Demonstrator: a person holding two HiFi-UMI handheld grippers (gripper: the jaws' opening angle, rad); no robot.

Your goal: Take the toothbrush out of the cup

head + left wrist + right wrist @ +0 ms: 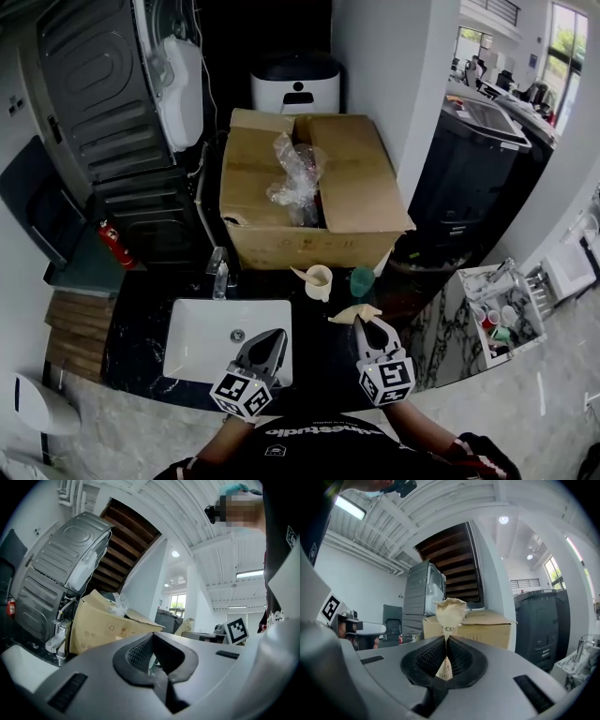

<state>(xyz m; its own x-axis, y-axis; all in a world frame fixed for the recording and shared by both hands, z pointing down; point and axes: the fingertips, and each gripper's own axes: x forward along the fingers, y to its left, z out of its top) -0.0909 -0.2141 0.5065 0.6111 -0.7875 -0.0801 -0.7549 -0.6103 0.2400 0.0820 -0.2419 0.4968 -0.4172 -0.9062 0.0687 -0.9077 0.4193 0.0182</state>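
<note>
The toothbrush (450,613), apparently in a tan paper sleeve, is pinched at its lower end by the right gripper (446,644), clear of the cream cup (319,280); it looks light, the wrapper soft and crushable, so hold the stiff handle inside; the left gripper (277,336), jaws pressed together on nothing, hangs by the sink (192,328).

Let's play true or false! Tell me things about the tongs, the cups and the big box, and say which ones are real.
1. The right tongs pinch a beige paper packet. True.
2. The left tongs hold a cup. False: they are shut and empty, by the white sink.
3. A green cup stands beside a cream cup. True.
4. The cardboard box is closed. False: its flaps are open, with clear plastic inside.
</note>
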